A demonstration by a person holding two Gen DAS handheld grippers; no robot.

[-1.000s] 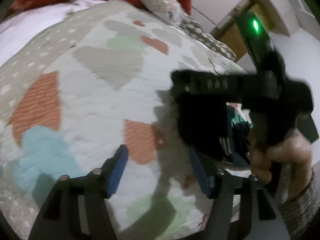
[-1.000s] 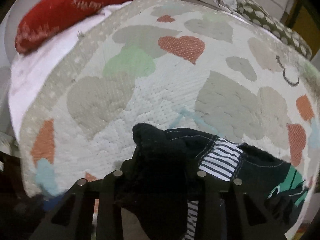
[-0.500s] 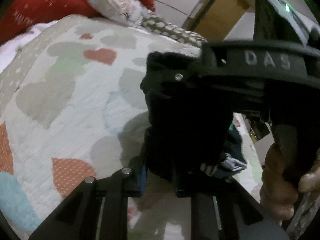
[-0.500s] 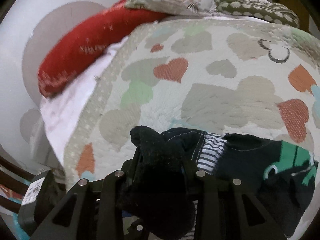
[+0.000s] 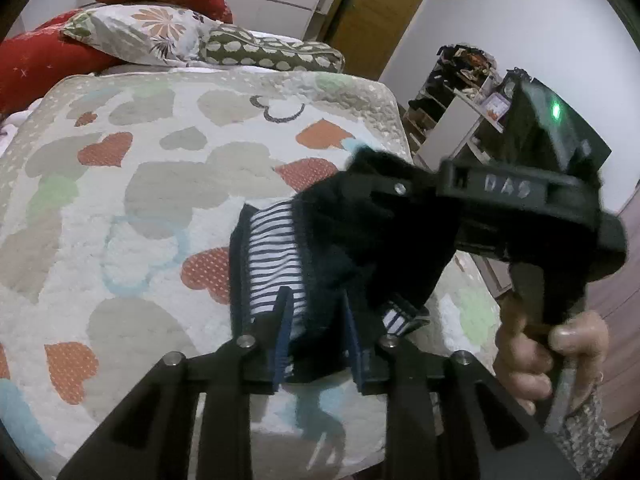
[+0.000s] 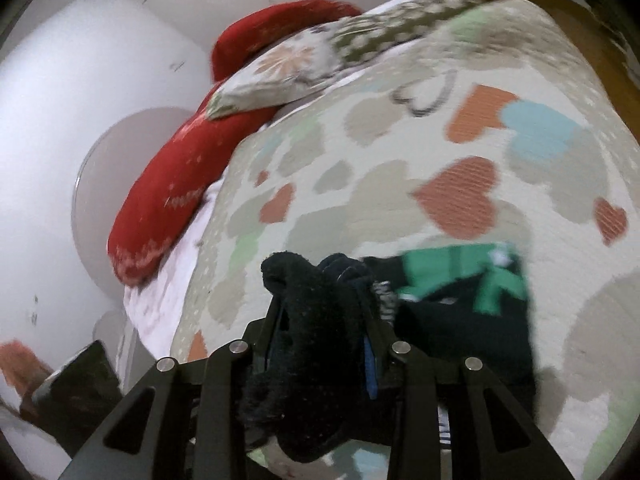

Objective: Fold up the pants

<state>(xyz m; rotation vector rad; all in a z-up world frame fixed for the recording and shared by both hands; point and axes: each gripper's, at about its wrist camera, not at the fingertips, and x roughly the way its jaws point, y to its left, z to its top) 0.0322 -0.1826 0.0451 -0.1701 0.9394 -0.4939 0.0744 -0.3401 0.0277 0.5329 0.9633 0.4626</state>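
The pants (image 5: 360,248) are dark fleece with a navy-and-white striped lining and a green print (image 6: 472,276). They hang bunched above the heart-patterned quilt (image 5: 160,208). My left gripper (image 5: 316,320) is shut on a dark edge of the pants next to the striped lining. My right gripper (image 6: 320,320) is shut on a thick wad of black fleece (image 6: 304,344). The right gripper's body (image 5: 528,200) shows in the left wrist view, close to the left one, held by a hand (image 5: 556,348).
Red cushions (image 5: 36,60), a floral pillow (image 5: 136,36) and a dotted olive pillow (image 5: 272,56) lie at the head of the bed. A cluttered shelf (image 5: 460,96) and a wooden door (image 5: 380,8) stand past the bed's right edge. A white wall (image 6: 60,120) flanks the left side.
My left gripper was open over the quilt and has shut on the pants. Both grippers have risen with the pants, and the striped lining now shows.
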